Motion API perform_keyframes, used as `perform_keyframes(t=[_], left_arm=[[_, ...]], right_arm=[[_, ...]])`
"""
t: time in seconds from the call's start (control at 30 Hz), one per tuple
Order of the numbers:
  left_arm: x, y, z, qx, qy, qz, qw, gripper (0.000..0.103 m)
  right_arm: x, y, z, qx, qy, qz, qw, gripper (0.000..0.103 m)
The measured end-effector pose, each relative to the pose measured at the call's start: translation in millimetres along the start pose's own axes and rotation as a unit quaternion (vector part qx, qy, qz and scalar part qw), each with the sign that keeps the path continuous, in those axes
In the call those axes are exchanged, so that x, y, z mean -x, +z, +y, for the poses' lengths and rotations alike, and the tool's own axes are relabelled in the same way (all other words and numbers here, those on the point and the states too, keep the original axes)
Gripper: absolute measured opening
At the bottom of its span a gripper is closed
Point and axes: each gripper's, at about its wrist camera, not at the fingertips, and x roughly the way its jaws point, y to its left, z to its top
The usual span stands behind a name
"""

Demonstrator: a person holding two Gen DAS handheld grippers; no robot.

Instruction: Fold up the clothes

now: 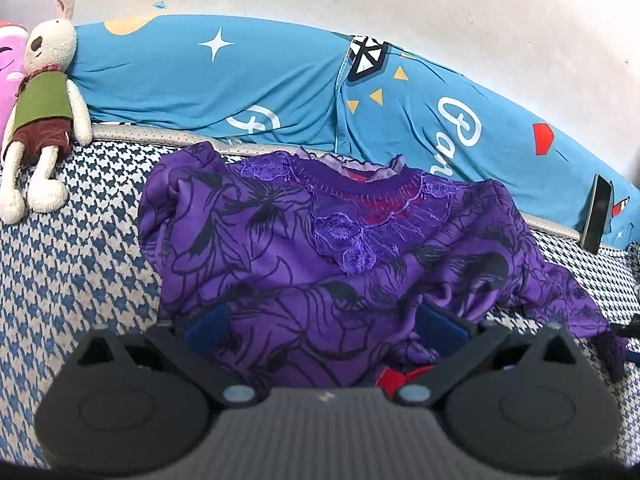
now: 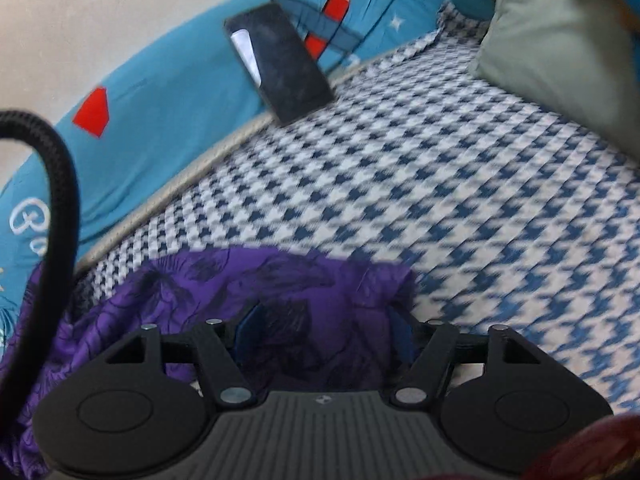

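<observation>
A purple top [image 1: 320, 248] with black flower print and a lace collar lies crumpled on the houndstooth bed cover [image 1: 80, 248], collar toward the far side. My left gripper [image 1: 324, 326] is at its near hem, open wide, with the cloth bunched between the blue pads [image 1: 208, 328] and a bit of red lining showing. In the right wrist view a part of the purple top [image 2: 320, 300] fills the gap between my right gripper's [image 2: 324, 328] narrowed fingers, which are shut on it. The bed cover [image 2: 440, 200] behind is blurred while the cloth is sharper.
A long blue printed bolster [image 1: 240, 80] runs along the wall. A plush rabbit [image 1: 44, 100] sits at the far left. A dark phone [image 2: 280, 64] leans on the bolster, and a grey-green pillow [image 2: 560, 48] lies at the right. A black cable [image 2: 60, 184] hangs at the left.
</observation>
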Motion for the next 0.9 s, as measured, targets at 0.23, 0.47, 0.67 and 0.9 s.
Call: perform_keyframes(t=[0.23,0.47,0.67,0.9], left_arm=[[-4,-2,3,0.005,0.002,0.003,1.0,0.103],[-6,-2,6,0.011,0.005,0.002,0.9999,0.103],[-4,1,14,0.023,0.009,-0.005,0.9997,0.103],[1,12,35,0.06,0.025,-0.023,0.9976,0.103]], right_arm=[[-3,-11,29,0.077,-0.032,-0.018,0.996,0.014],[20,0,23,0.053,-0.059,-0.069,0.994,0.008],[55,10,6,0.039,-0.138,-0.166,0.976,0.007],[61,17,-14,0.011,-0.211,-0.184,0.96,0.007]])
